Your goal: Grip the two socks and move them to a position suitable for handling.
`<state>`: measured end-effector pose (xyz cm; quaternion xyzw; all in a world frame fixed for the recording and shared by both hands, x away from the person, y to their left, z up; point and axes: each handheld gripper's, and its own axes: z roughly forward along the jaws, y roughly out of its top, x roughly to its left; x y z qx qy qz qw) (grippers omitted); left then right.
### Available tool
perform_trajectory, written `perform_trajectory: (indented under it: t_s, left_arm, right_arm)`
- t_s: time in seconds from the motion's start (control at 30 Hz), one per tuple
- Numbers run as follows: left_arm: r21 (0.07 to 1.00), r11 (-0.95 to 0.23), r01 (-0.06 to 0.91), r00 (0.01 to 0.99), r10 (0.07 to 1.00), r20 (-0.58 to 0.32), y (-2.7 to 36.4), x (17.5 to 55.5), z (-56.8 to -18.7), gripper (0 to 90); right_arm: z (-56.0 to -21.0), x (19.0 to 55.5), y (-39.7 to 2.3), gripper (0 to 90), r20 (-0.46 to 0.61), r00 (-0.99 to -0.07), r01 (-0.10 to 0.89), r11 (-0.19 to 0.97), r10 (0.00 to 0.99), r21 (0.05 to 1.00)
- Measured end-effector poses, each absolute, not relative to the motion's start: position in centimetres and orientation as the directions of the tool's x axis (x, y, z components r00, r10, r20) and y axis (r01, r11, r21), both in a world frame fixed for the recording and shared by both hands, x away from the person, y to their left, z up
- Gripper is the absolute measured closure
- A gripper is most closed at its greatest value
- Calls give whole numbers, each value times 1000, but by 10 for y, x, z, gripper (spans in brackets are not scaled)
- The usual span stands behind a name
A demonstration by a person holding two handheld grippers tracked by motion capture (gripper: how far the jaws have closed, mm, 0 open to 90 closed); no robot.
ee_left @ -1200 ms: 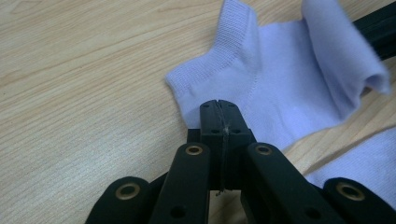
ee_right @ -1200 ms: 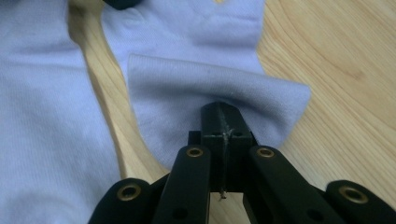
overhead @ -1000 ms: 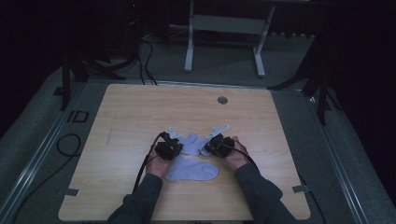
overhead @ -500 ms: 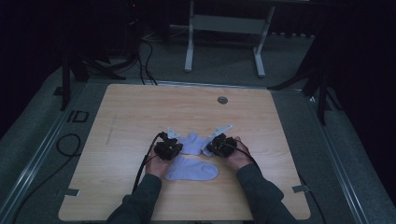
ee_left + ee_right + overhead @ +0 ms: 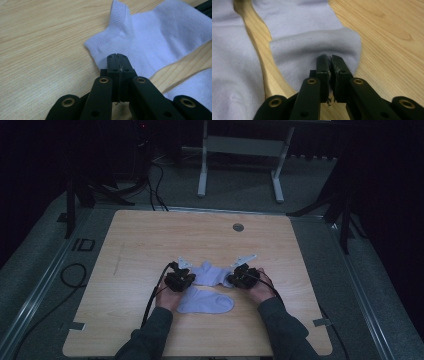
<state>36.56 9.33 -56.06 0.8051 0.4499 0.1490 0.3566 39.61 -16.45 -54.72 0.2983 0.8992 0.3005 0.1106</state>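
The left tool (image 5: pixel 117 55) is clamped shut on the heel-side edge of the far sock (image 5: pixel 155 37). The right tool (image 5: pixel 330 57) has just been opening; its jaws stand a sliver apart at the rumpled toe end, with no cloth clearly in the gap. Judging by this, the sock was stretched between them to lie flat and is now being released. That sock is a pale lilac-white ankle sock with a ribbed cuff, lying left to right in the middle of the bench (image 5: pixel 150 235), just beyond the near sock (image 5: pixel 205 301).
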Motion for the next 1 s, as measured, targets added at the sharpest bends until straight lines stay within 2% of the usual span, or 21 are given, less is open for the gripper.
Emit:
perform_trajectory:
  t_s: [0.37,0.63,0.87,1.0]
  left_arm:
    - [708,-339,619,549,832,-81,95,365,-561,898]
    - [707,-332,624,544,835,-88,95,365,-561,898]
    - [708,-322,629,535,839,-95,94,364,-561,897]
    - [707,-313,634,528,843,-101,93,364,-561,896]
  right_arm:
    - [-545,397,-180,732,-26,-773,501,635,633,588]
    - [-544,400,-181,673,-111,-732,502,643,672,578]
    - [-536,399,-183,635,-45,-690,536,553,722,638]
    - [-533,395,-181,605,-42,-692,528,545,721,651]
